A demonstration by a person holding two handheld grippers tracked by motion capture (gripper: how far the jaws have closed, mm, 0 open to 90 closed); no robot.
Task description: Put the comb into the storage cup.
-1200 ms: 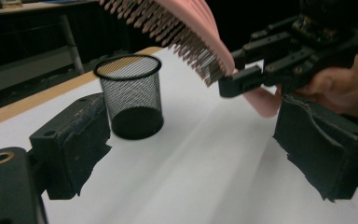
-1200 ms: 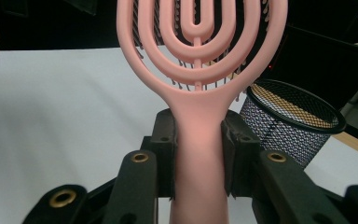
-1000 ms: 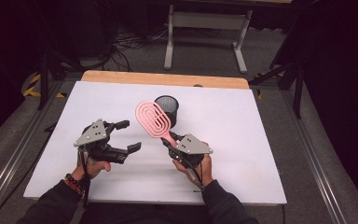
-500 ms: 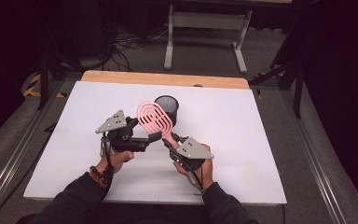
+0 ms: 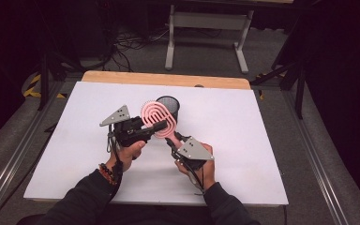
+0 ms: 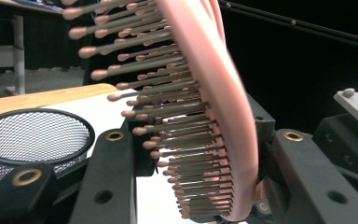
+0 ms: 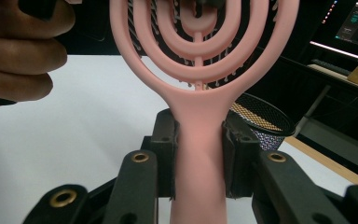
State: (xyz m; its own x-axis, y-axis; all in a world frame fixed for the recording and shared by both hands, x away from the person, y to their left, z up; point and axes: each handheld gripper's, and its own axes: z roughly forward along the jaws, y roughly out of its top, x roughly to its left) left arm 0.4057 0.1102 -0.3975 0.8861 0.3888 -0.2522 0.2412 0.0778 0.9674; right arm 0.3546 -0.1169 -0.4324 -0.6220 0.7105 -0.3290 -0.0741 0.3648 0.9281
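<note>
Right gripper [image 5: 176,139], near centre, pinched the pink hairbrush [image 5: 158,118] by its handle — brush head raised over the table [image 5: 243,140]. Left gripper [image 5: 161,126] had crossed in from the left, its jaws just closing across the brush head: a two-gripper hold, handover likely. Beyond stood the mesh cup [image 5: 170,104].

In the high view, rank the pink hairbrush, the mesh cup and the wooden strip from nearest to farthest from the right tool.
1. Pink hairbrush: handle clamped in the right tool.
2. Mesh cup: just behind the brush head.
3. Wooden strip: along the table's far edge.
</note>
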